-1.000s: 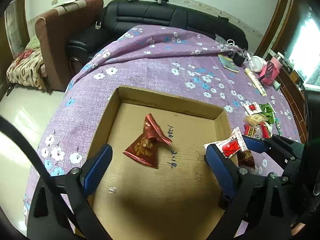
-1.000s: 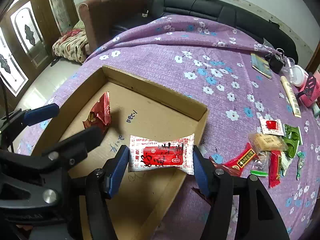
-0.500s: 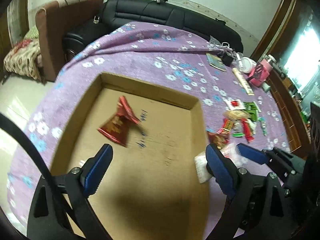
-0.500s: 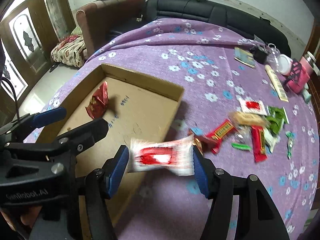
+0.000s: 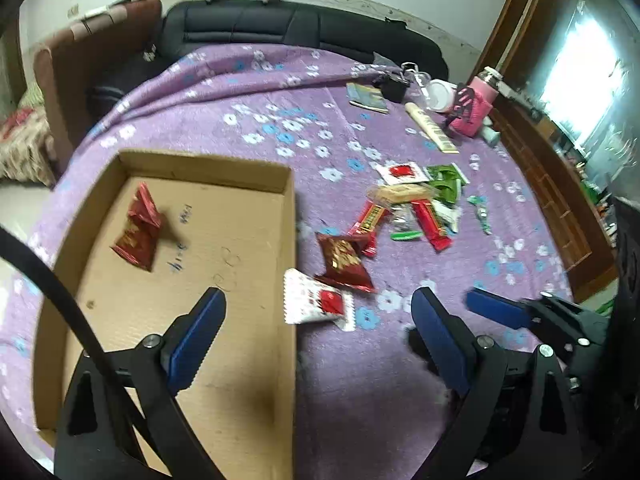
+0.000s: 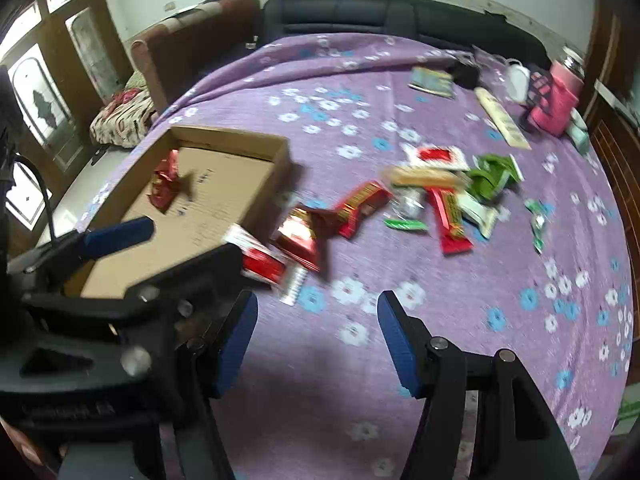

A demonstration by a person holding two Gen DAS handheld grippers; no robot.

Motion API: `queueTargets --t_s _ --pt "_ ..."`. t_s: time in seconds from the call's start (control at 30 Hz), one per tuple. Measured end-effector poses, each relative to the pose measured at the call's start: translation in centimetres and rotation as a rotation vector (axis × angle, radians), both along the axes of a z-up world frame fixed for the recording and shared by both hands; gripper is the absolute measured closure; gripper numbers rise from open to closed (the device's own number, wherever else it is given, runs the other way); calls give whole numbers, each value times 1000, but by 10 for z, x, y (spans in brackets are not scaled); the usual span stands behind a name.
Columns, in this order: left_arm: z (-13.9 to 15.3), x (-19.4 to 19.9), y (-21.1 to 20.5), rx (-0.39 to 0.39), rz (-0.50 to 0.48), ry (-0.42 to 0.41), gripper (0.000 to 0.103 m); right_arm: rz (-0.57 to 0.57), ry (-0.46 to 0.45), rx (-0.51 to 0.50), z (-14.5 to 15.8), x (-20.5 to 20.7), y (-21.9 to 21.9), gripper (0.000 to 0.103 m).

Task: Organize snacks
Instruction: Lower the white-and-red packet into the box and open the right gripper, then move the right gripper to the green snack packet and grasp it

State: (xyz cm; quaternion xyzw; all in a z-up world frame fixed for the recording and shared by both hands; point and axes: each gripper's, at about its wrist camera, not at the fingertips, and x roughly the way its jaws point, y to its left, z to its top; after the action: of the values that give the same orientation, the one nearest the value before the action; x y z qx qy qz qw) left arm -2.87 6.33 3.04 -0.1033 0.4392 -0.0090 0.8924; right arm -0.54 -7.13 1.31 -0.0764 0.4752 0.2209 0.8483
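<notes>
White-red packet (image 5: 316,300) — box rim (image 5: 291,240)

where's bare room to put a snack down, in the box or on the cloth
Most of the cardboard box floor is bare: only one red snack lies near its far left corner. The purple cloth nearest the cameras is also free. It is crowded right of the box, where the snack pile and the white-and-red packet lie.

One packet (image 5: 138,228) lies in the box (image 5: 290,216). Just right of the box's right wall lie two more packets (image 5: 316,300), touching; farther right, a heap of snacks (image 5: 416,204). Behind the box, a sofa (image 5: 296,32); a bottle (image 5: 478,108) stands far right of it.
</notes>
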Motion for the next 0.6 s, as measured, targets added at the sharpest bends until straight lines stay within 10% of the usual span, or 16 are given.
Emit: queueTargets --t_s 0.3,0.6 --pt "-8 -10 3 96 33 43 9 -95 33 -8 -20 6 -57 41" --pt "-32 -18 -100 149 -237 93 9 -153 52 -50 -32 16 -92 41"
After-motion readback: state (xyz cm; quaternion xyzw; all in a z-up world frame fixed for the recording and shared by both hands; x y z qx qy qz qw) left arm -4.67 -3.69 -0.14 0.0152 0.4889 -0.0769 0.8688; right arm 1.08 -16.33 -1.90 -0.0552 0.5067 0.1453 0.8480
